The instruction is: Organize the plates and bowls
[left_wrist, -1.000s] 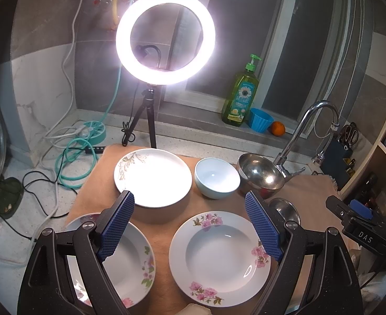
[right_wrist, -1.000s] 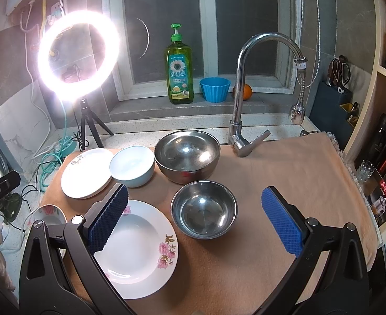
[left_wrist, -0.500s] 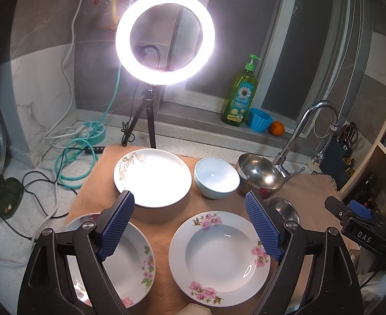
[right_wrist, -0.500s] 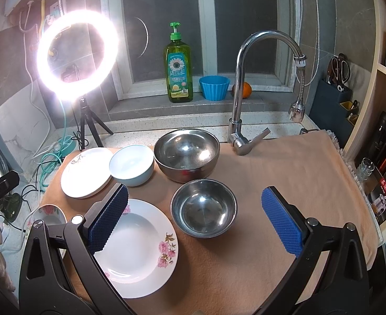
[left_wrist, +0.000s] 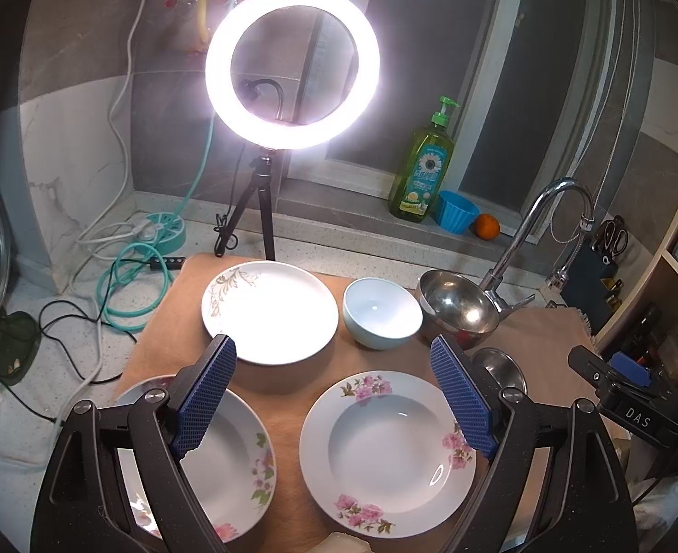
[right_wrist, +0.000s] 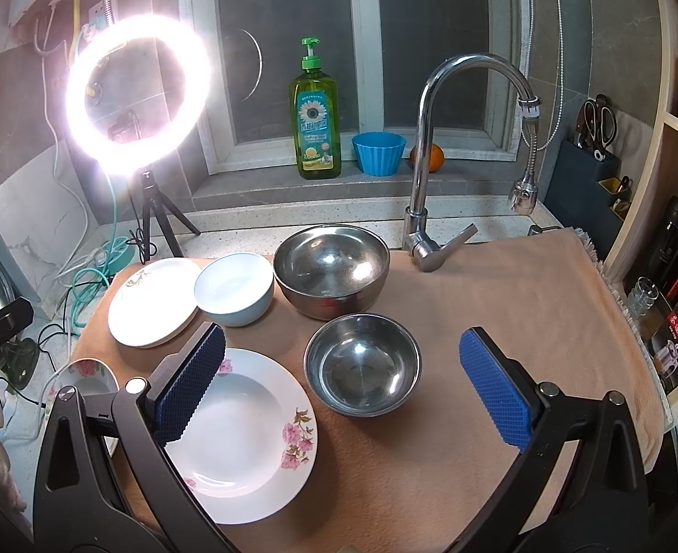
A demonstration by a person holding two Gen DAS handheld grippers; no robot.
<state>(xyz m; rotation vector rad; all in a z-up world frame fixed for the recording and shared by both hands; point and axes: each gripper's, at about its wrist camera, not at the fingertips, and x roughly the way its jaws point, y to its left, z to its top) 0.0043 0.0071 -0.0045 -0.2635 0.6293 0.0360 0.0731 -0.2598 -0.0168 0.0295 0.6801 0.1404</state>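
Note:
On a tan cloth (right_wrist: 500,304) lie a flat white plate with a gold leaf print (left_wrist: 269,311) (right_wrist: 152,302), a pale blue bowl (left_wrist: 381,311) (right_wrist: 234,288), a large steel bowl (left_wrist: 457,305) (right_wrist: 332,269), a small steel bowl (right_wrist: 362,364) (left_wrist: 500,364) and two pink-flowered deep plates (left_wrist: 387,451) (left_wrist: 228,456), one also in the right wrist view (right_wrist: 239,433). My left gripper (left_wrist: 334,391) is open and empty above the flowered plates. My right gripper (right_wrist: 339,382) is open and empty above the small steel bowl.
A lit ring light on a tripod (left_wrist: 291,67) stands behind the plates, with cables (left_wrist: 126,276) to its left. A faucet (right_wrist: 435,152) rises behind the large bowl. A soap bottle (right_wrist: 315,115), a blue cup (right_wrist: 379,153) and an orange (right_wrist: 426,156) sit on the sill. Shelves (right_wrist: 670,276) stand at right.

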